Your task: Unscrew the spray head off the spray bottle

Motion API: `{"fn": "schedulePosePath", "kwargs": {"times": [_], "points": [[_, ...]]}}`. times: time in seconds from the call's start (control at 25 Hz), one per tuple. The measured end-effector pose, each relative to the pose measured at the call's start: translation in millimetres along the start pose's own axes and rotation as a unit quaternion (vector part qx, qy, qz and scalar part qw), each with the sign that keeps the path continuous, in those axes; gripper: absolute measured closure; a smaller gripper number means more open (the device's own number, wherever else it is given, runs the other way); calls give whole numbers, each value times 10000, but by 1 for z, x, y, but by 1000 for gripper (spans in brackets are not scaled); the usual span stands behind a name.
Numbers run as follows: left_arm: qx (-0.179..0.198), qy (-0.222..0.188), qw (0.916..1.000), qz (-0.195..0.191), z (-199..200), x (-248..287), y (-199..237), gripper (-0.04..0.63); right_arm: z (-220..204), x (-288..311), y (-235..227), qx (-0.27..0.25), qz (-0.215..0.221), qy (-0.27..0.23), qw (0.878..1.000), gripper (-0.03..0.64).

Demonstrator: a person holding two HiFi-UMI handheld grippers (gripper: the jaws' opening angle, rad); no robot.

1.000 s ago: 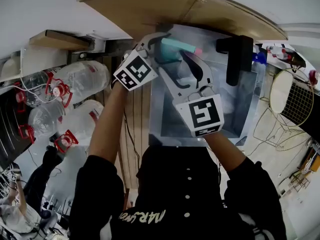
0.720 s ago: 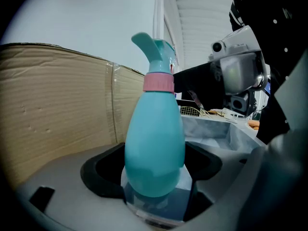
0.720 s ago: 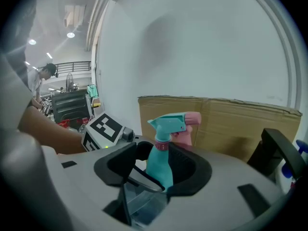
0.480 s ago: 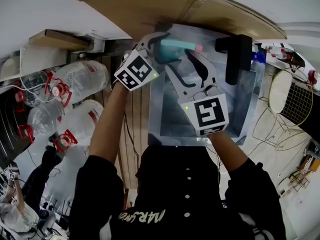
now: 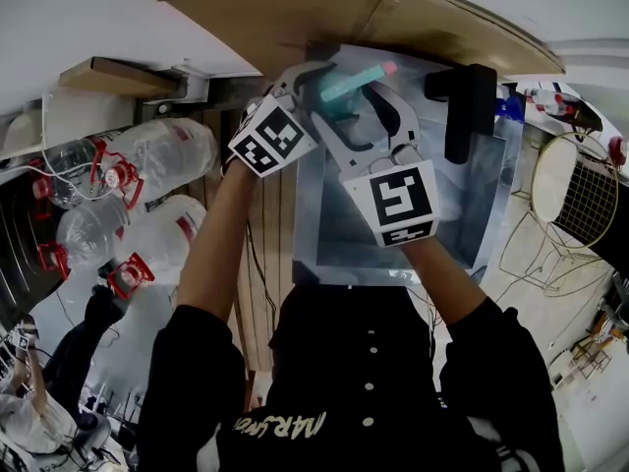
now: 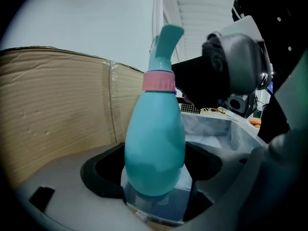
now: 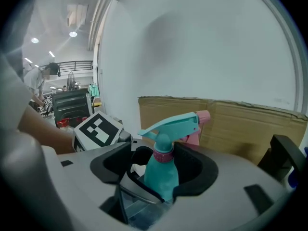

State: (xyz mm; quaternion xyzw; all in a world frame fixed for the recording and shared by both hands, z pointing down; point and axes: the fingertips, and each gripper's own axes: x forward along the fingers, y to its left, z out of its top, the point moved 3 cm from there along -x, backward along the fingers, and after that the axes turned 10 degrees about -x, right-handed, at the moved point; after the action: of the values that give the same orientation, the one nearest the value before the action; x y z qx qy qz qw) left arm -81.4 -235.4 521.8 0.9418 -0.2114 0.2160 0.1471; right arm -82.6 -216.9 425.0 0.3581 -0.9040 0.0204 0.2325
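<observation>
Where left hand-held gripper (image 6: 154, 170) clamps, spray bottle (image 6: 155, 129) smooth, teal, pear-shaped.

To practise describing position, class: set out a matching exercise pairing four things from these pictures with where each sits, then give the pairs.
1 teal plastic spray bottle body
2 pink ribbed collar ring
3 brown flat cardboard sheet
4 pink nozzle tip

A at the front end of the teal spray head
B behind the bottle
C between the jaws of the left gripper
D around the bottle's neck

Pairs: 1-C, 2-D, 3-B, 4-A
</observation>
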Motion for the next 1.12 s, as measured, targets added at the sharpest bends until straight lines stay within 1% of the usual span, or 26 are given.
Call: {"fn": "schedulePosePath", "kwargs": {"times": [0.12, 0.28, 0.4, 0.48, 0.56, 0.64, 0.72, 0.76, 0.84, 0.92, 1.04, 1.12], "points": [[-22, 12, 10000, 30, 0, 0, 1, 202, 2, 6, 1, -56, 68, -53, 9999, 322], [-88, 18, 9999, 47, 1, 0, 2, 202, 5, 11, -3, 5, 102, -194, 9998, 324], [-6, 42, 10000, 45, 0, 0, 1, 202, 6, 14, -5, -7, 112, -300, 9995, 327], [1, 36, 10000, 68, 0, 0, 0, 202, 6, 16, -8, -37, 78, -348, 9994, 370], [-29, 17, 9999, 102, 1, 1, 0, 202, 6, 17, -10, -164, 21, -378, 9992, 383], [-31, 0, 9999, 118, 1, 1, 0, 202, 6, 17, -11, -412, 22, -439, 9982, 393], [-5, 12, 9999, 107, 0, 0, -2, 202, 5, 15, -12, -850, 181, -457, 9952, 442], [12, 16, 10000, 94, -1, 0, -2, 202, 4, 14, -12, -996, 314, -462, 9935, 448], [42, -22, 10000, 65, 1, 1, -3, 202, 3, 12, -13, -1097, 580, -470, 9912, 449], [10, -64, 10000, 58, 1, 2, -4, 202, 1, 10, -15, -1108, 720, -462, 9902, 449], [-73, -93, 9999, 70, 1, 4, -4, 202, -2, 6, -19, -1079, 576, -392, 9917, 434], [-54, -75, 9999, 73, 1, 4, -3, 202, -3, 4, -20, -954, 439, -353, 9938, 434]]}}
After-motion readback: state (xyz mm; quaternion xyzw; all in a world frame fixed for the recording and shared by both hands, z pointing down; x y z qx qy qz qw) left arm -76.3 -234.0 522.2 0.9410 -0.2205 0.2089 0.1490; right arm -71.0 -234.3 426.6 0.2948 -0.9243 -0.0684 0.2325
